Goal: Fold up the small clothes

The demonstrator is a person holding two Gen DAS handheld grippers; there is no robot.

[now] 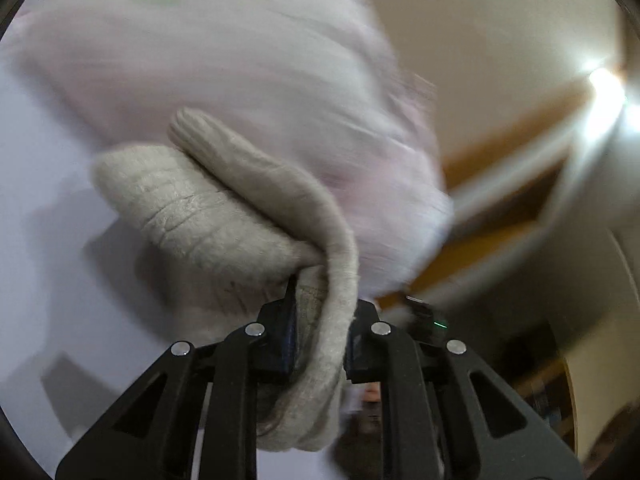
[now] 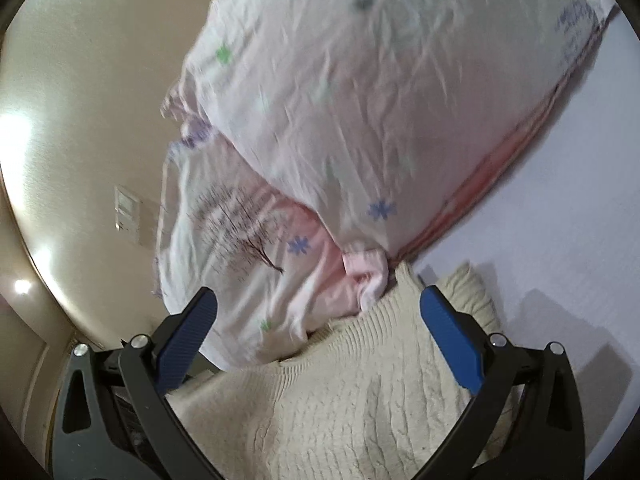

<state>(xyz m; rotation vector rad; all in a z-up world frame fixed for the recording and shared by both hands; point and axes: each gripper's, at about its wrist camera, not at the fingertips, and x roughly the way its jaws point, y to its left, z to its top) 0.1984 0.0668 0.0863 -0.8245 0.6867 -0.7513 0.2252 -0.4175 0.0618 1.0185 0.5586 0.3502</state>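
Two views differ: we see the left gripper (image 1: 320,340) clamping the cream ribbed knit sweater (image 1: 224,216), while only the right wrist view shows the right gripper (image 2: 318,336) spread wide, holding nothing, over that knit and the pale pink printed cotton garment (image 2: 360,100).

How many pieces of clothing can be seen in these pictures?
2. A beige knit sweater is clamped in the left hand-held gripper and lies under the open right hand-held gripper. A pink printed garment lies just beyond it. More may be hidden underneath.

One cream knitted sweater (image 2: 340,400), one pale pink printed cotton garment (image 2: 360,100), two black grippers, one white surface (image 2: 560,200).
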